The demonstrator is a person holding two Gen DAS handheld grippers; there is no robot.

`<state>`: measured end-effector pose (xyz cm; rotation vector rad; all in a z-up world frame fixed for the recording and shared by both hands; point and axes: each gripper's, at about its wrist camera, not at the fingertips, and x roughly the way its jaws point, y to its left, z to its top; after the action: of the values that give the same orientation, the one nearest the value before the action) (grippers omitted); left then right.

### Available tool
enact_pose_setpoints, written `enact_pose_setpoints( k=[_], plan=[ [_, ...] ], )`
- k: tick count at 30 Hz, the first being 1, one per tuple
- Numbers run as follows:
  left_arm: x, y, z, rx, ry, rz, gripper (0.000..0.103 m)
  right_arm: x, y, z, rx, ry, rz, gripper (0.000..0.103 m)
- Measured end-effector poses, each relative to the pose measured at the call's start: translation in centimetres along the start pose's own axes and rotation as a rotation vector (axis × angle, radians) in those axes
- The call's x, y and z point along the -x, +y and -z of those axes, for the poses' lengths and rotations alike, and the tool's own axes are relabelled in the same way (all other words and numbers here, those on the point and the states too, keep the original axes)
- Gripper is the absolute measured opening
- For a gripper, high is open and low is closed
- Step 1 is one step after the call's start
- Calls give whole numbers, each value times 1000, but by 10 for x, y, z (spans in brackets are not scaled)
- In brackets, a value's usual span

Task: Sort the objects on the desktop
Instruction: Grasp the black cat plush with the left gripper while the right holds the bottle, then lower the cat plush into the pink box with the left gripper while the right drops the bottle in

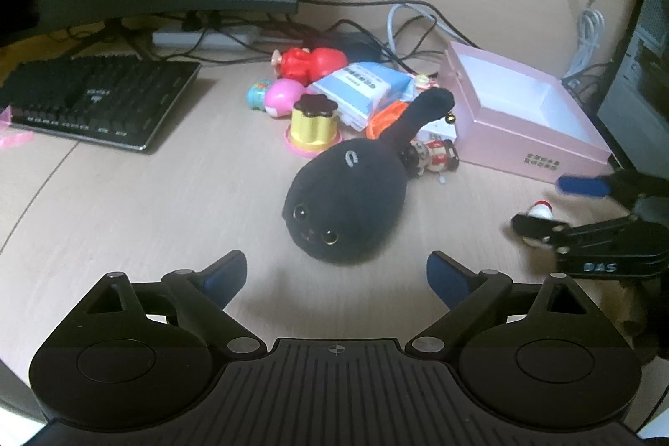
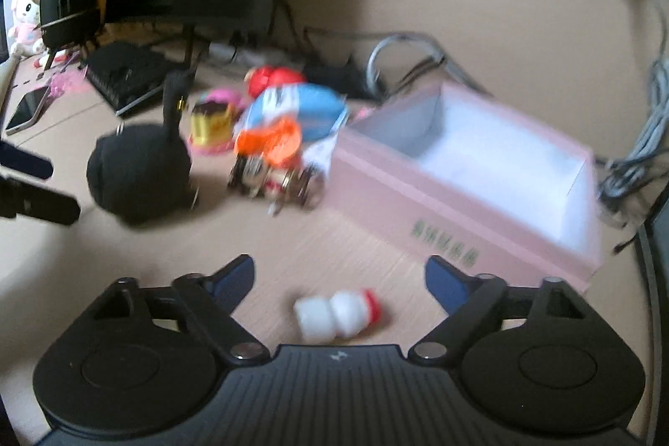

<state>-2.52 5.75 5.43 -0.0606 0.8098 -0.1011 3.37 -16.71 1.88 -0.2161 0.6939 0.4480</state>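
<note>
Sorting has barely begun: left gripper [image 1: 336, 274] gapes empty before the black plush cat [image 1: 345, 205]; a toy heap [image 1: 317, 99] waits beyond; right gripper [image 2: 338, 279] straddles a small white bottle [image 2: 336, 314], unclamped; the pink cardboard box [image 2: 455, 212] far right holds nothing

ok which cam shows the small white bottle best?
Right wrist view: the white bottle lies on its side, whole, between that gripper's open fingers, only slightly blurred. In the left wrist view the bottle is a small sliver at the right edge, mostly hidden behind the right gripper.
</note>
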Motion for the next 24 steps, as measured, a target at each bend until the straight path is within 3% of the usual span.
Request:
enact_pose_setpoints(
  k=[5,7,9,14,16,18,21,24],
  plan=[
    [-8,-9,-9,-85,-38,-31,99,-9,-10,4,-74,49,-18,71],
    [-19,-16,-15,-125,-47,-47,99,-4,-11,9,-99,63,-23,54],
    [-32,-22,-19,-158,-43,-57,99,1,-12,11,-105,70,-3,47],
    [-55,-35,-20,-228,-28,-127,96,29,-12,11,-96,41,31,47],
    [-58,-34,-19,-229,-11,-128,82,42,-14,8,-106,29,38,47],
    [-57,-35,-18,-240,-3,-128,77,60,-18,6,-117,15,47,47],
    [-43,-38,-22,-246,-12,-74,75,89,-25,-2,-130,-23,72,47],
    [-18,-48,-38,-246,-59,41,74,124,-35,-14,-155,-93,119,47]
  ],
)
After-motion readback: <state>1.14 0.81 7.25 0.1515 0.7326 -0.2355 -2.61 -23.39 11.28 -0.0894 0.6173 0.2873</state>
